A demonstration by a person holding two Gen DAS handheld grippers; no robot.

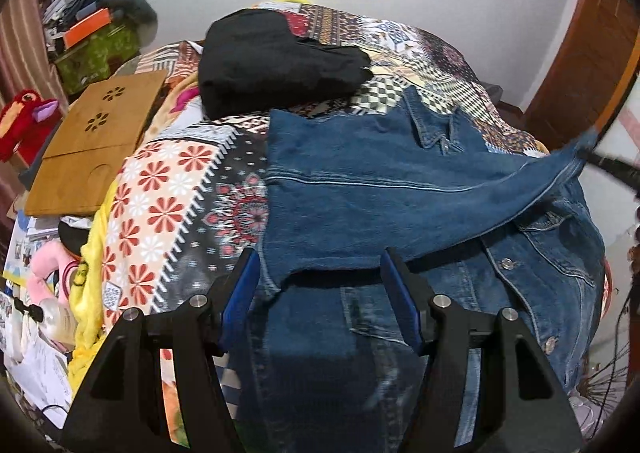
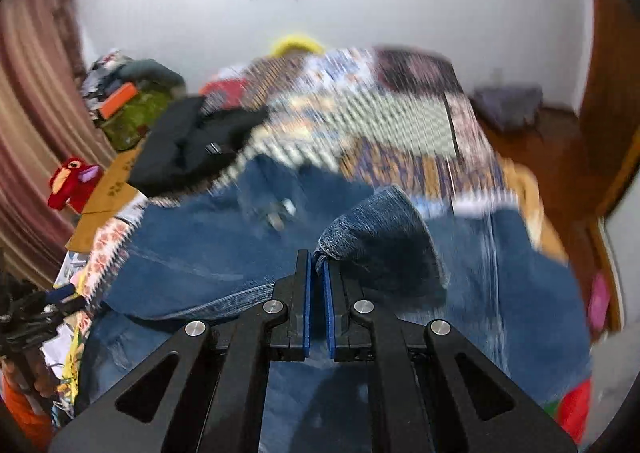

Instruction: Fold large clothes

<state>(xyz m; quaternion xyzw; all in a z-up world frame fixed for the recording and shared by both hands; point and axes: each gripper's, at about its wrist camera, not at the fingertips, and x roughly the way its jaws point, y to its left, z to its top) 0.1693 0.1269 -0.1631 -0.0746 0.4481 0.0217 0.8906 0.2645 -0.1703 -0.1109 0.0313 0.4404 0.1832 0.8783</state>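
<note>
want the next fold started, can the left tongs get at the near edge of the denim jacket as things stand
Probably yes. The left tongs are open and empty, and the denim jacket has its folded edge lying between the fingers with nothing over it. The right tongs hold a sleeve off to the side.

The left gripper (image 1: 318,285) is showing black angular arms with triangular cut-outs, silver round screws at the joints, and blue pads (image 1: 244,289) lining its fingers. The right gripper (image 2: 318,265) is wearing the same black frame, silver screws and blue pads (image 2: 306,305).
</note>
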